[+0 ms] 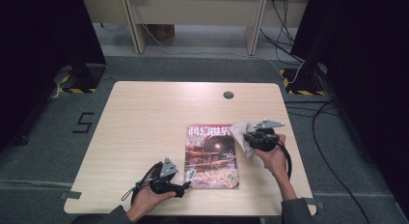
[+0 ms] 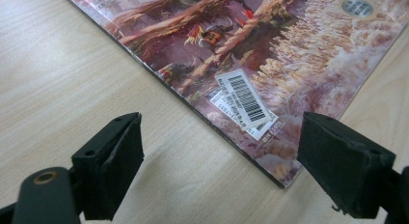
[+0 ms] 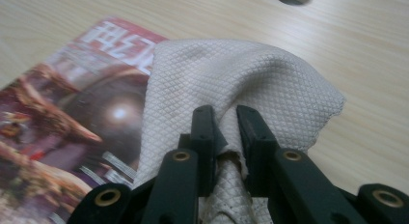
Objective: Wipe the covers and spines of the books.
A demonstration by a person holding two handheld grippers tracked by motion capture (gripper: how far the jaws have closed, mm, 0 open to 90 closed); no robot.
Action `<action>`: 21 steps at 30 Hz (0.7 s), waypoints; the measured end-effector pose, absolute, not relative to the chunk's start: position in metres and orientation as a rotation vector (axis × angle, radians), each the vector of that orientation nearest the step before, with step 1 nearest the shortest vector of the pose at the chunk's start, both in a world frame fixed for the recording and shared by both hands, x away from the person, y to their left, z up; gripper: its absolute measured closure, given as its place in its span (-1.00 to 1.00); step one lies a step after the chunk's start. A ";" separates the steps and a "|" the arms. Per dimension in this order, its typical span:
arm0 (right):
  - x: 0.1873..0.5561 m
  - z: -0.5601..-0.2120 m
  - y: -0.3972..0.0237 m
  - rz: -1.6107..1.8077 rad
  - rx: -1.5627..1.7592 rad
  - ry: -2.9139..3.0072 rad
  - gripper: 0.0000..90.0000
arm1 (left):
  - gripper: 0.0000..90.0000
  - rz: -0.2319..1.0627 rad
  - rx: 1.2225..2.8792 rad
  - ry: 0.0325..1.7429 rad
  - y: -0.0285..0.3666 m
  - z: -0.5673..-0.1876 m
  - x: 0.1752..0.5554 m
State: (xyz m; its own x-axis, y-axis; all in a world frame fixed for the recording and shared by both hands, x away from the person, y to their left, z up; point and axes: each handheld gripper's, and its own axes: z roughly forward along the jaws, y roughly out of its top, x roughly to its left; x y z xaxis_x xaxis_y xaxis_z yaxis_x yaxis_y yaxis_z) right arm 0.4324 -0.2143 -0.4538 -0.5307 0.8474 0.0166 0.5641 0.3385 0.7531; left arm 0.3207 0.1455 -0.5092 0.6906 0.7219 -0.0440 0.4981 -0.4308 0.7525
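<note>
Cloth (image 3: 231,84) pinched in right tongs (image 3: 225,137)

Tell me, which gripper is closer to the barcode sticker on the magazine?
Left. The left gripper sits open at the magazine's near corner, right by the barcode sticker. The right gripper holds the cloth by the far corner.

Magazine (image 1: 212,156) flat on table (image 1: 144,118), between my grippers. Its near corner just ahead of my left gripper (image 2: 219,151). Cloth (image 3: 231,84) pinched in my right gripper (image 3: 226,132), draped over magazine's far corner.
</note>
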 end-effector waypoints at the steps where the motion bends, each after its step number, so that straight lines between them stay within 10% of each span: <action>1: 0.432 -0.454 -0.221 1.018 1.260 2.217 0.74 | -0.65 0.366 2.119 0.931 0.145 -0.509 0.321; 21: 0.430 -0.481 -0.265 0.797 1.426 2.183 0.71 | -0.65 0.355 2.141 0.897 0.142 -0.510 0.318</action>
